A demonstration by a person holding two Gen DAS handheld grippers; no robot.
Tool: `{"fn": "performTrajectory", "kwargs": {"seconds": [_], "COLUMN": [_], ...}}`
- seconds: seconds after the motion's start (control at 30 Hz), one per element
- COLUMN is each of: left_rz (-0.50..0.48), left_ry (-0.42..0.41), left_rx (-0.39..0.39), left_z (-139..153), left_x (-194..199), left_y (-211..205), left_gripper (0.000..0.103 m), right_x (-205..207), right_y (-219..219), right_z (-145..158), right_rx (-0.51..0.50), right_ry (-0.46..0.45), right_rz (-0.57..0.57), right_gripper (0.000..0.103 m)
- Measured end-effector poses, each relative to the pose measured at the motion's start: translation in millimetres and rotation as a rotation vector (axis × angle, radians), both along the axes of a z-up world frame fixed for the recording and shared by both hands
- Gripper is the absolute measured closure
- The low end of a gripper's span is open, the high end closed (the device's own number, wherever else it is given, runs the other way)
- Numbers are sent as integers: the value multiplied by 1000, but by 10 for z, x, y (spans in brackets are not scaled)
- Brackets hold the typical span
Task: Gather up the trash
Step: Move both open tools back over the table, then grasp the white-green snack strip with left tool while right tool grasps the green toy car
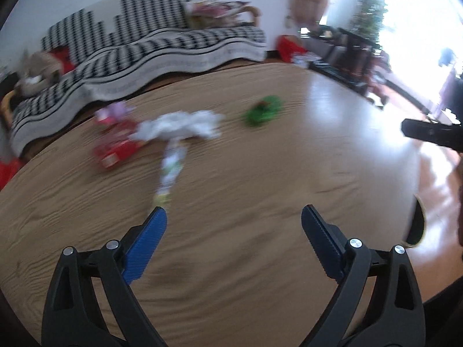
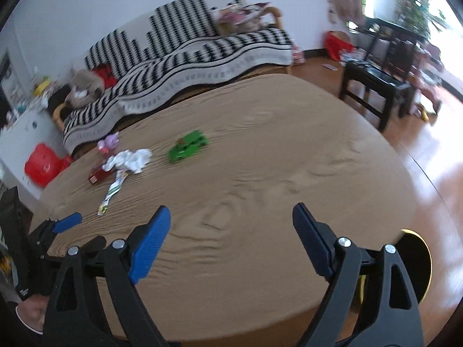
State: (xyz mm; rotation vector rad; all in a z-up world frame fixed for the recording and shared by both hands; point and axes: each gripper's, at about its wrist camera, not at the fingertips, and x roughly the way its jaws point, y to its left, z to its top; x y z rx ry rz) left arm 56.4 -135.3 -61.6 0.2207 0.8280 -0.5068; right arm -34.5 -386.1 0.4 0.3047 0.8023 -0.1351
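Observation:
On the wooden table lie a crumpled white tissue, a long white-green wrapper and a small red box, clustered at the far left. The left wrist view shows the same tissue, wrapper and red box, blurred. My left gripper is open over bare table, just short of the wrapper's near end. My right gripper is open too, with nothing between its fingers, well short of the trash.
A green toy car and a pink toy sit near the trash. A black round container with a yellow rim stands below the table's right edge. Beyond are a black-and-white sofa, a black bench and a red stool.

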Motion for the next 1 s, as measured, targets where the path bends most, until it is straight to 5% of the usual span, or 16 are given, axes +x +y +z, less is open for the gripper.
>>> {"fn": "performTrajectory", "kwargs": {"seconds": [0.23,0.6,0.7,0.8,0.87,1.0], "left_rz": [89,47,28,1,-4,3], "left_ry": [54,101,81,64,61,79], "left_rx": [2,66,65,64,69,50], "left_z": [-166,-434,-427,-391,-374,-368], "left_x": [510,1016,984,946,935,937], "left_y": [393,192,117,49,25,50], "left_gripper": [12,12,22,52,86,91], "right_x": [642,1585,1801,2028,2137,2268], "right_y": [401,430,432,458,482,565], "right_z": [-180,-702,-786,-878,-917,-960], "right_rx": [-93,-102,-106,-119,-136,-197], "right_ry": [32,124,136,153,157,155], "right_rz": [79,127,124,129,130,138], "right_gripper": [17,17,17,17,15,13]}}
